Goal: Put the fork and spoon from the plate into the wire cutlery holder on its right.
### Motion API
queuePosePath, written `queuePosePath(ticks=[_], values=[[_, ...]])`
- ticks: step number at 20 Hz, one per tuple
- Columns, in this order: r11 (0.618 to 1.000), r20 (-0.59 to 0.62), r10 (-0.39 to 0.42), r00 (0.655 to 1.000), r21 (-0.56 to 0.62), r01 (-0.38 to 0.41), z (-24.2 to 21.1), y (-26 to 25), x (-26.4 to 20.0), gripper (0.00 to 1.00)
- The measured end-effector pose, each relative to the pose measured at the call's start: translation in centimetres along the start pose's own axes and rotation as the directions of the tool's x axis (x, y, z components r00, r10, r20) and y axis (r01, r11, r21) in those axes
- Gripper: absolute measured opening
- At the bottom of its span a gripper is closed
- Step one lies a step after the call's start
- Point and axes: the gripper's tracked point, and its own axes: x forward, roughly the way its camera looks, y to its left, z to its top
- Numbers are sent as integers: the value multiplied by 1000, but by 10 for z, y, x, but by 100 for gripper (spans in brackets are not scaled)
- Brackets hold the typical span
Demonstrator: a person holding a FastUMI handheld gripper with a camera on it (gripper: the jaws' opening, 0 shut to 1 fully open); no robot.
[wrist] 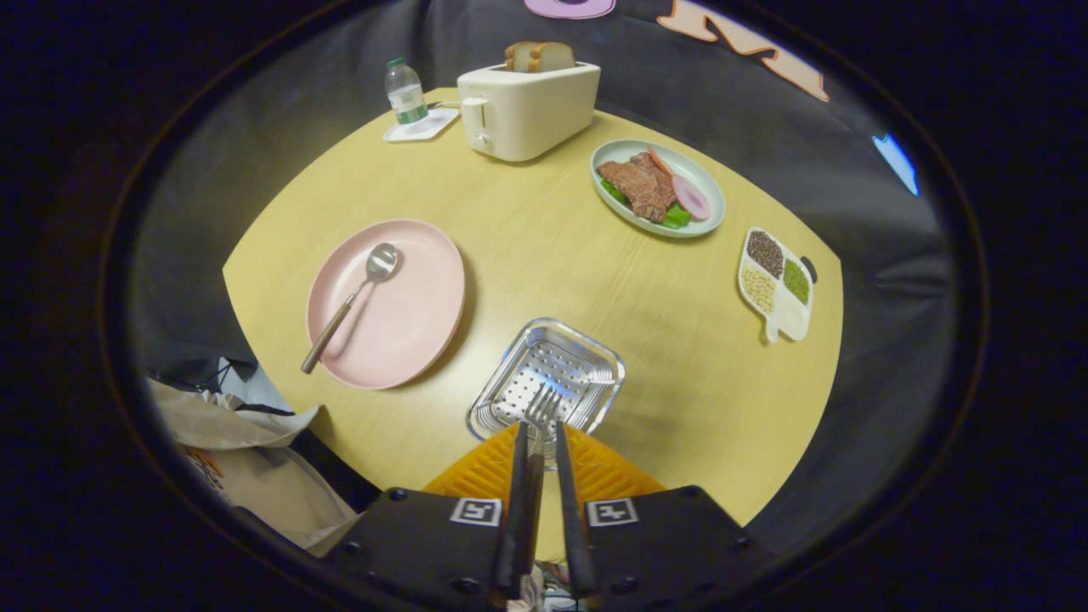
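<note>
My gripper (539,432) is shut on the fork (541,408), whose handle runs back between the fingers and whose tines point forward over the metal cutlery holder (510,387). The holder is a square perforated basket just ahead of the fingers, seen from above. To its left lies the pink plate (416,297). On the plate rests the spoon (351,303), its bowl toward the far side and its brown handle sticking out over the plate's near left rim.
On the far side of the round wooden table (544,246) stand a white toaster (527,109) with bread and a water bottle (405,90). A plate of meat and vegetables (656,187) and a divided dish of grains (775,282) lie to the right. Bags (246,450) sit left of the table.
</note>
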Motion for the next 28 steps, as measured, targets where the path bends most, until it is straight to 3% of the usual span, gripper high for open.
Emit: queuePosePath(ticks=[8,14,19,22,28], values=[[984,267,-37,963,178,-12,34,51,-26,100],[963,429,-103,898,270,-19,64,96,-31,100],[955,482,-168,860,296,20,74,129,-12,100],[946,501,-187,845,325,16,79,151,4,100],[942,473,-198,858,334,33,72,189,49,100]])
